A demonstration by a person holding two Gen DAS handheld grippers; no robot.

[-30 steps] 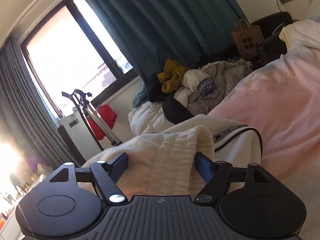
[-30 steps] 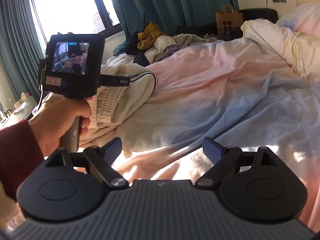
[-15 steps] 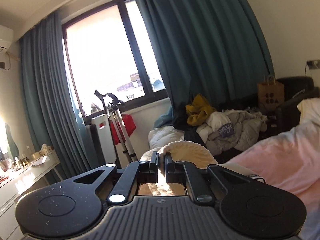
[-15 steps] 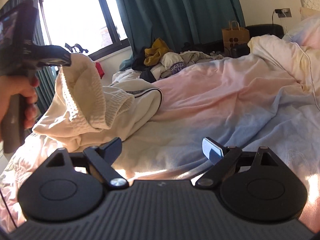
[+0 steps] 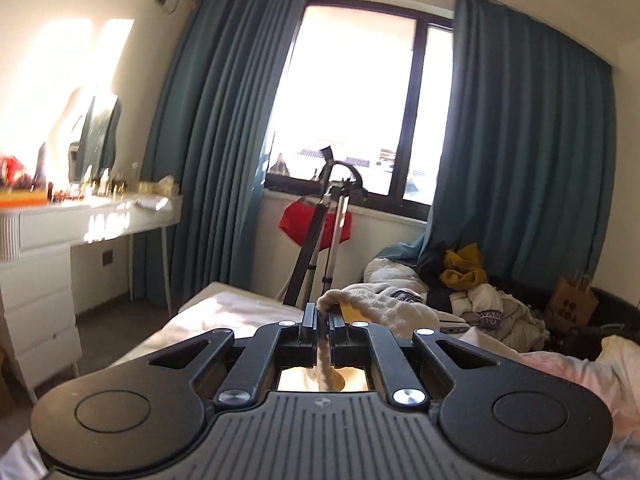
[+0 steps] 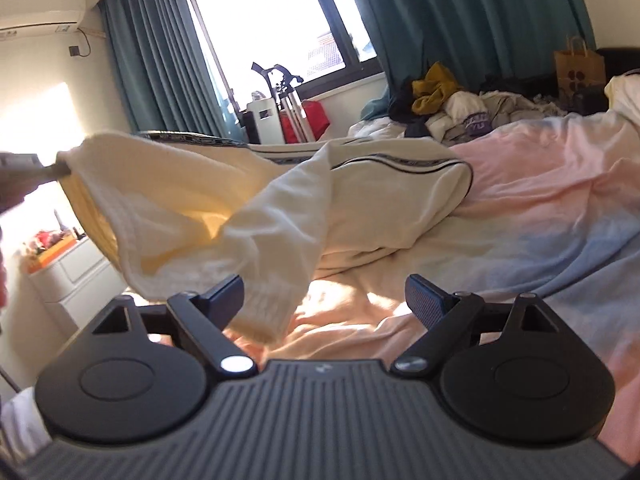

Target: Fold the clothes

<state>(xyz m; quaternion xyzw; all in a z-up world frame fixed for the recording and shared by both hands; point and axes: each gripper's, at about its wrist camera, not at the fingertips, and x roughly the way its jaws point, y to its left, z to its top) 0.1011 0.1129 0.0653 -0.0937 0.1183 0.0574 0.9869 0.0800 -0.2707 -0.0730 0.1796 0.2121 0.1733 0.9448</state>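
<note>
A cream sweatshirt [image 6: 360, 208] with black-and-white striped trim lies partly on the bed [image 6: 560, 184]. My left gripper [image 5: 323, 320] is shut on its ribbed edge [image 5: 384, 308] and holds that part lifted to the left, above the bed. In the right wrist view the garment stretches from the left gripper's tip [image 6: 52, 168] down to the bed. My right gripper [image 6: 324, 294] is open, low over the bed, with a hanging sleeve cuff [image 6: 268, 312] next to its left finger.
A pile of mixed clothes [image 6: 452, 108] lies at the far side of the bed below teal curtains [image 6: 460, 12]. A brown paper bag [image 6: 578, 66] stands at the back right. A white dresser [image 5: 44, 276] and a folded tripod [image 5: 324, 236] stand on the left.
My left gripper shut on the sweatshirt's ribbed edge and lifted it up and to the left, spreading the garment. My right gripper stayed open and moved closer to the hanging sleeve.
</note>
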